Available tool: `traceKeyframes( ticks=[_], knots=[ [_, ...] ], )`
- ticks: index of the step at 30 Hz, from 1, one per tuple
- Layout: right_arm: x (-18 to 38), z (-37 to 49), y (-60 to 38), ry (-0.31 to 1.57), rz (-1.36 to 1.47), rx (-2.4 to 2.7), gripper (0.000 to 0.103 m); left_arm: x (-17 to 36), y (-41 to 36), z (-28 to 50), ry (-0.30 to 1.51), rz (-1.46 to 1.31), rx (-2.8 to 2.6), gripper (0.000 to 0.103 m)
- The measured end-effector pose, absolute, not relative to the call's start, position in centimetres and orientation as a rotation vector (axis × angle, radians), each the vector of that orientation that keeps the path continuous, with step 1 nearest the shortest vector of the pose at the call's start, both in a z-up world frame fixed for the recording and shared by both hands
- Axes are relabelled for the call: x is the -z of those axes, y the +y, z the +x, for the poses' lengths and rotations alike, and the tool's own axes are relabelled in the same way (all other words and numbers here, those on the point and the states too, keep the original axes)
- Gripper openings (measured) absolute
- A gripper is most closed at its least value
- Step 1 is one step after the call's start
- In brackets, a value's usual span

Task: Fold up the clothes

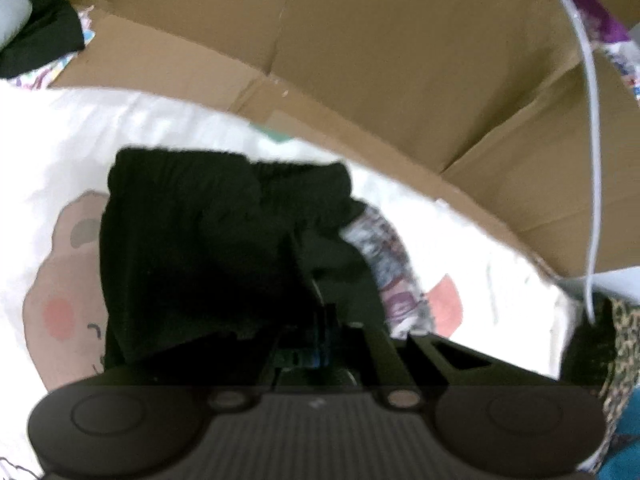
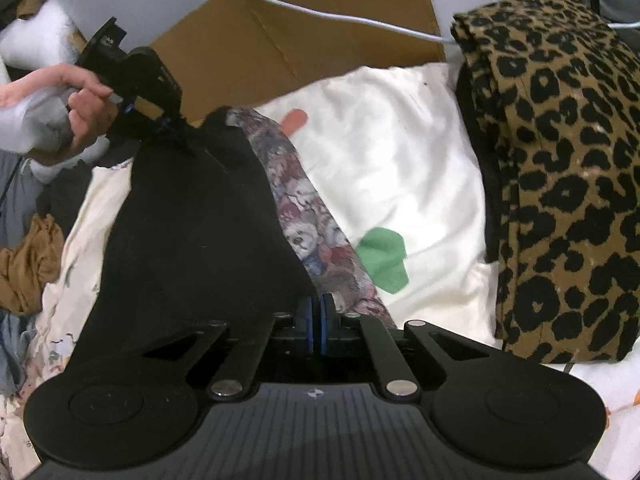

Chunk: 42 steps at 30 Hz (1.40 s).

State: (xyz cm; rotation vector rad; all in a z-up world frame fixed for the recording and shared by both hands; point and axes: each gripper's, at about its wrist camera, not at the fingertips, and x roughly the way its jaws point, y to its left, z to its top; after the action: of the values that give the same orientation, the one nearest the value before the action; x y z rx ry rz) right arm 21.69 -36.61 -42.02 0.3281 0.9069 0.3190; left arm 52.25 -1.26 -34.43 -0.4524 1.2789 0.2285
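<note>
A black garment [image 2: 192,232] with a teddy-bear print lining [image 2: 304,220] hangs stretched between my two grippers over a white printed bedsheet [image 2: 400,160]. My right gripper [image 2: 317,320] is shut on the garment's near edge, blue pads pressed together. In the right wrist view my left gripper [image 2: 180,136], held by a hand [image 2: 80,112], pinches the far corner. In the left wrist view the black garment [image 1: 200,240] covers my left gripper [image 1: 320,320], whose fingers are shut on it, and the print lining [image 1: 392,264] shows at the right.
A folded leopard-print garment [image 2: 560,180] lies at the right on the bed. Flattened brown cardboard [image 1: 360,60] stands behind, with a white cable [image 2: 320,12] across it. A brown cloth [image 2: 28,264] and other clothes are heaped at the left.
</note>
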Motion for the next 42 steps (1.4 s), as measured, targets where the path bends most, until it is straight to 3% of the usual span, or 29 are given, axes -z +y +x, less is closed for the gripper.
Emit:
traceKeyframes(
  ticks=[11,18,24,26,27,34,36,37,38,42],
  knots=[
    [40.2,20.7,-37.1,0.844,0.294,-0.290,0.000,31.9,-2.1,53.2,1.209,-0.508,-0.123,0.002],
    [40.9,21.0,-37.0,0.879,0.271,-0.286,0.001,34.1,-2.1,54.3,1.224,-0.494,-0.129,0.002],
    [41.9,22.0,-37.6,0.916,0.348,-0.285,0.008,36.9,-1.6,54.4,1.253,-0.482,-0.184,0.002],
    [42.0,22.6,-37.7,0.913,0.363,-0.291,0.025,37.1,-1.5,54.2,1.257,-0.474,-0.185,0.002],
    [42.1,22.9,-37.8,0.911,0.368,-0.295,0.027,37.2,-1.4,54.1,1.257,-0.472,-0.184,0.002],
    [43.4,25.2,-36.8,0.962,0.344,-0.320,0.030,36.5,-1.5,54.2,1.241,-0.476,-0.158,0.002],
    [43.6,25.4,-36.6,0.972,0.340,-0.325,0.026,35.8,-1.8,54.3,1.217,-0.468,-0.143,0.002],
    [43.5,25.4,-36.5,0.969,0.335,-0.323,0.010,35.4,-1.9,54.4,1.205,-0.463,-0.136,0.002],
    [43.3,25.3,-36.5,0.966,0.331,-0.320,0.002,35.1,-2.0,54.5,1.196,-0.460,-0.131,0.002],
    [42.9,25.1,-36.4,0.954,0.313,-0.311,0.001,34.8,-2.6,55.2,1.202,-0.457,-0.126,0.002]
  ],
)
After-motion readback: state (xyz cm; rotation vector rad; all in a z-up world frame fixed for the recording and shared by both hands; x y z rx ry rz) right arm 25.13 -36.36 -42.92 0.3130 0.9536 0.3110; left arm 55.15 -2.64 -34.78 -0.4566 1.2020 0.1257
